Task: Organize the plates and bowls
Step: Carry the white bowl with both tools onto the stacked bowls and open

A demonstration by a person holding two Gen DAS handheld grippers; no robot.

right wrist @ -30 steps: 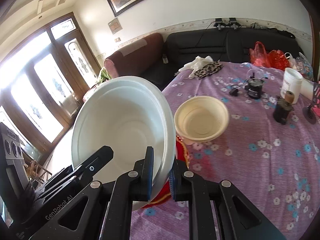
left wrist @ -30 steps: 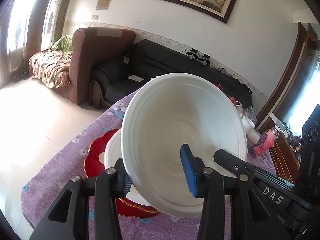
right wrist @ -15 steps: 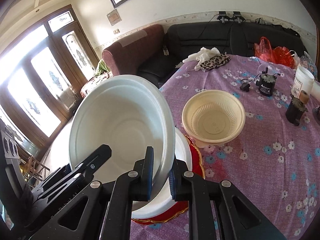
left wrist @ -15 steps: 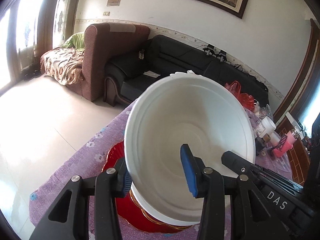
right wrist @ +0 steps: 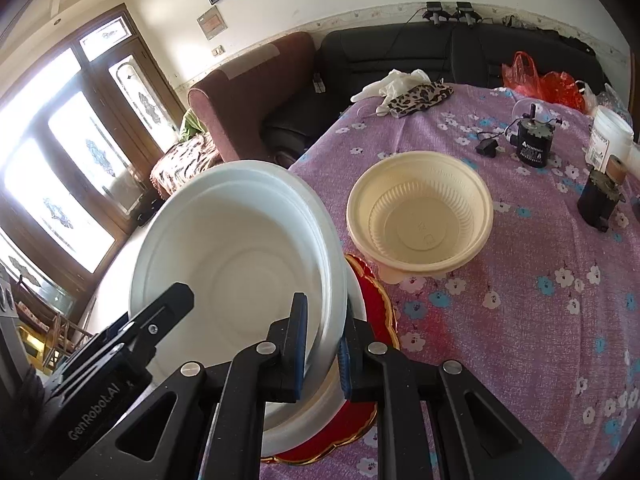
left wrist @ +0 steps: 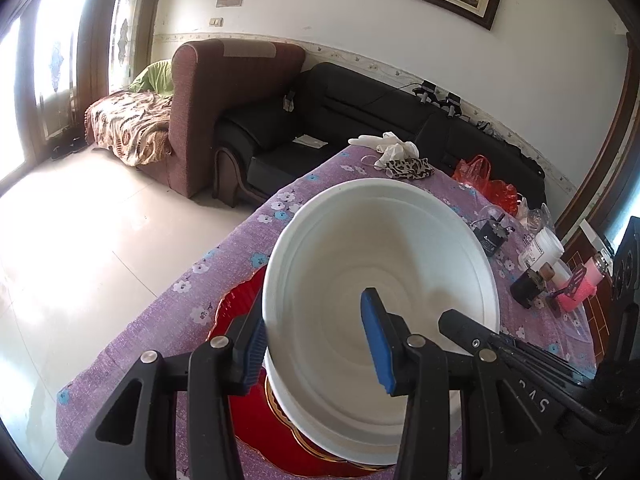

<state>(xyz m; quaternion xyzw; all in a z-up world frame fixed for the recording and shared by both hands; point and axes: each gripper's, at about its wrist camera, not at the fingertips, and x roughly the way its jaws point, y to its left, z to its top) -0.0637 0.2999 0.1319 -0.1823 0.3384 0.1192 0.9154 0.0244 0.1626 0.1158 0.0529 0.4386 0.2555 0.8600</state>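
Risk: white bowl [left wrist: 380, 280], rim clamped by right gripper [right wrist: 322, 354] at 6 o'clock and straddled by left gripper [left wrist: 316, 352], may slip while tilted above red plate [left wrist: 240, 308].

Sunlit room: black sofa [left wrist: 384, 120] and maroon armchair [left wrist: 224, 96] against white wall [left wrist: 360, 24].

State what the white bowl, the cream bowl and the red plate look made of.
White bowl: matte, thick-rimmed, probably foam or pulp.
Cream bowl: thin moulded plastic, ribbed wall, stamped base.
Red plate: glossy with gilt scalloped edge; lacquered plastic or ceramic, unclear.
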